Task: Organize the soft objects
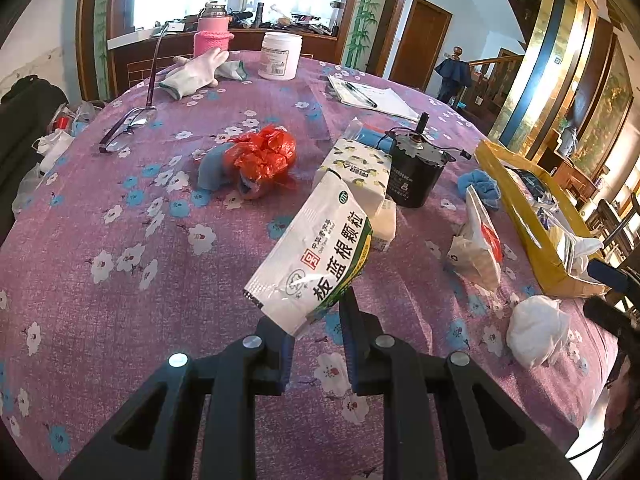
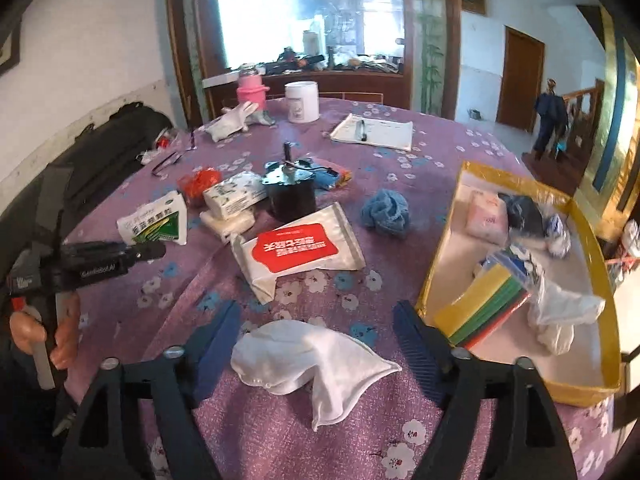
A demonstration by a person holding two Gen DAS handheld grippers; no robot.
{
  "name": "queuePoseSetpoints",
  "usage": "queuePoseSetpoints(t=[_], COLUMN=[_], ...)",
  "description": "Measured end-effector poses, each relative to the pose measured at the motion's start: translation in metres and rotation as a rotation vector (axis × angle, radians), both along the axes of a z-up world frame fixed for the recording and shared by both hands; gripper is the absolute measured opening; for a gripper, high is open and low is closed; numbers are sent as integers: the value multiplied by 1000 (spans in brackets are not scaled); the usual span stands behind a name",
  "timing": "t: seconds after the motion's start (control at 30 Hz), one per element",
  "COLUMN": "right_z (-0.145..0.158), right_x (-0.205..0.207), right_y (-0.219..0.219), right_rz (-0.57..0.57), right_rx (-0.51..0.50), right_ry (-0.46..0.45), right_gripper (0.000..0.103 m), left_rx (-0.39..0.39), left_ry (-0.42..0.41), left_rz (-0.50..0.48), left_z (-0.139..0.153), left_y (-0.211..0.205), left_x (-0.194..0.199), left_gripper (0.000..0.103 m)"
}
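Note:
My left gripper (image 1: 316, 320) is shut on a white and green medicine packet (image 1: 316, 252) and holds it above the purple flowered tablecloth (image 1: 120, 280); it also shows in the right wrist view (image 2: 158, 222). My right gripper (image 2: 316, 320) is open, its fingers on either side of a white cloth (image 2: 312, 356) lying on the table. A yellow-rimmed box (image 2: 440, 248) at the right holds several soft items. A blue cloth (image 2: 386, 212), a silver and red pouch (image 2: 300, 246) and a tissue pack (image 2: 234, 194) lie further back.
A black motor (image 2: 290, 192) stands mid-table. An orange plastic bag (image 1: 262, 154), glasses (image 1: 124, 124), white gloves (image 1: 198, 70), a pink bottle (image 1: 213, 30), a white jar (image 1: 281, 55) and a notepad with pen (image 1: 372, 96) lie around. The table edge is at the left.

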State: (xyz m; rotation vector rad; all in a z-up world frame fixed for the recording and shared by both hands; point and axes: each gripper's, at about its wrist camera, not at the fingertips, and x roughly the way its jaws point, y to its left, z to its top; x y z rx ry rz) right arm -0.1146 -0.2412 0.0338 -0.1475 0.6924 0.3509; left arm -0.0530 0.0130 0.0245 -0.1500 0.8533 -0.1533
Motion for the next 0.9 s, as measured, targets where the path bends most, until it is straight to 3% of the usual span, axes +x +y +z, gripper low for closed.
queuePoseSetpoints(t=[0.13,0.27,0.3,0.33,0.4,0.5,0.7,0.9], right_z=[-23,-43,-45,-47,-49,-45,-35,-33], right_x=[6,15,17,18,23,19,7,4], right_y=[14,15,14,12,10,10,11,9], right_rz=[-13,-41,-41,-37,-43,-37,-15,-25], right_rx=[-54,-49,-34,-4,24,23,13,14], right_ry=[84,130,136,135,160,121,43,29], right_gripper=[88,88,84,77,33,16,16,16], left_rx=[3,1,2,4,7,14,25,34], left_ry=[-4,-5,-5,-4,-5,-10,-48,-69], left_rz=[-3,-1,-3,-4,-6,-6,6,-7], left_z=[0,0,0,0,1,2,8,15], left_y=[0,0,-1,-1,-1,-1,-3,-13], left_x=[0,-1,0,0,-1,-1,-5,-9], left_gripper=[19,19,19,19,19,19,19,19])
